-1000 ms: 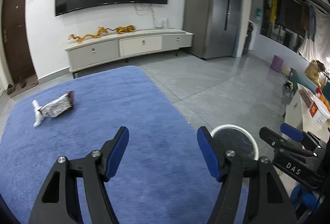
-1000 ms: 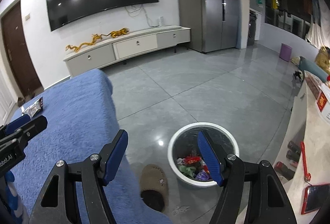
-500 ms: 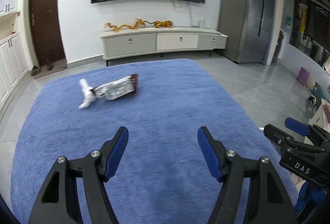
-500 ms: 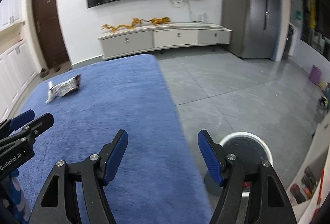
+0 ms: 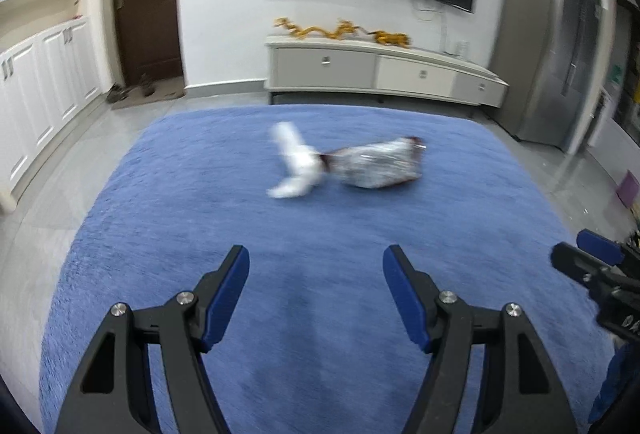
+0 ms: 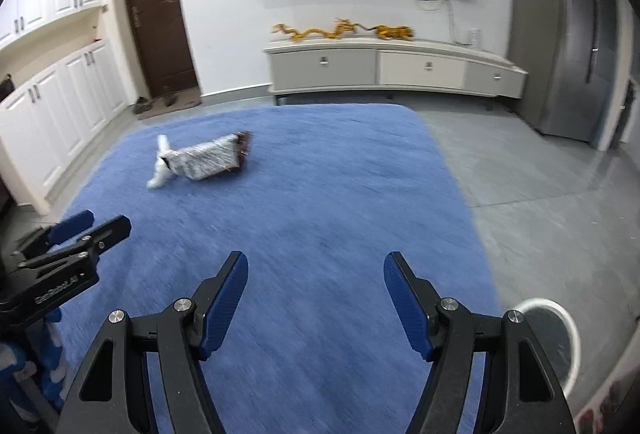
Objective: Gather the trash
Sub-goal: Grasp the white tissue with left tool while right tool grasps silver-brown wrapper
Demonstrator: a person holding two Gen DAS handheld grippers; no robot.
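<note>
Foil wrapper (image 5: 376, 166) lies mid-frame on the blue rug (image 5: 200, 234), touching a white scrap (image 5: 298, 166). Both prob. light, crinkly, soft; pinch wrapper's puffed middle. Left tongs (image 5: 316, 278) and right tongs (image 6: 316, 278) gape, nothing between them.

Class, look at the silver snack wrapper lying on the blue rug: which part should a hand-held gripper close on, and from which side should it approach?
Grip the silver snack wrapper across its puffed middle, probably coming from above, fingers straddling its short width. It lies flat and crumpled on the blue rug, so its sides offer little edge. Come from the near side, clear of the white scrap at its left end. Blur hides finer detail.
</note>
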